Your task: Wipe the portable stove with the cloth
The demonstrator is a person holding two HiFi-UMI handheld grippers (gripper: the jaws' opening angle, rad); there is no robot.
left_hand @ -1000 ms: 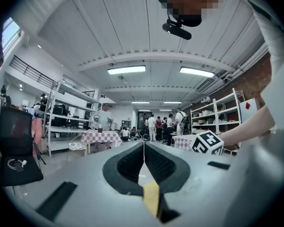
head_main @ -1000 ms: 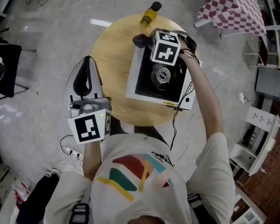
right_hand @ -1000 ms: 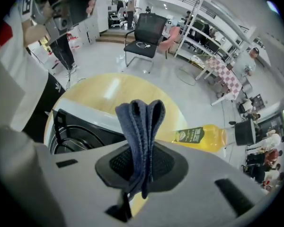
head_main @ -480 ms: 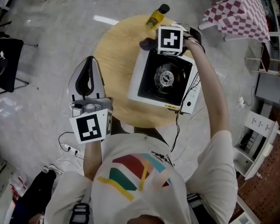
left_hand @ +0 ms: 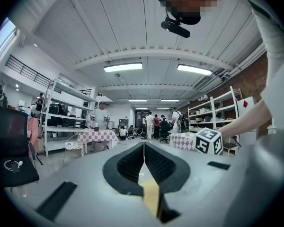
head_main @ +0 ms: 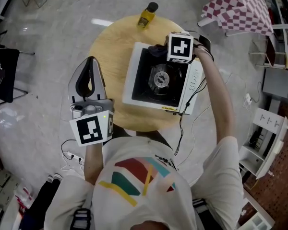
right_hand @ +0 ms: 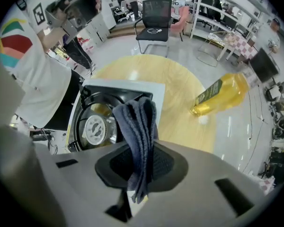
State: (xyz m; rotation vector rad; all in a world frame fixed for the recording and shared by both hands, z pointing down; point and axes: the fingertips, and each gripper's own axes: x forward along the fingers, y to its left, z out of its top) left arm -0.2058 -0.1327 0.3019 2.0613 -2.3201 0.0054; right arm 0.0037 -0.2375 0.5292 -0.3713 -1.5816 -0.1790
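The portable stove (head_main: 134, 75), white with a black top and a round burner, sits on the round wooden table (head_main: 110, 56). My right gripper (head_main: 167, 49) is at the stove's far edge, shut on a dark grey cloth (head_main: 155, 50) that hangs over the black top. In the right gripper view the cloth (right_hand: 138, 126) is folded between the jaws, with the burner (right_hand: 95, 129) just below it. My left gripper (head_main: 90, 62) is held off the table's left side over the floor. Its jaws are shut with nothing between them (left_hand: 144, 148).
A yellow bottle (head_main: 146, 14) lies on its side at the table's far edge, beyond the stove (right_hand: 222, 96). A cable hangs from the stove's near right side. A black chair (head_main: 2, 71) stands far left. Checked tablecloths are at the far right.
My right gripper has carried the cloth from the stove's far left corner to the right along its far edge. The left gripper has stayed put.
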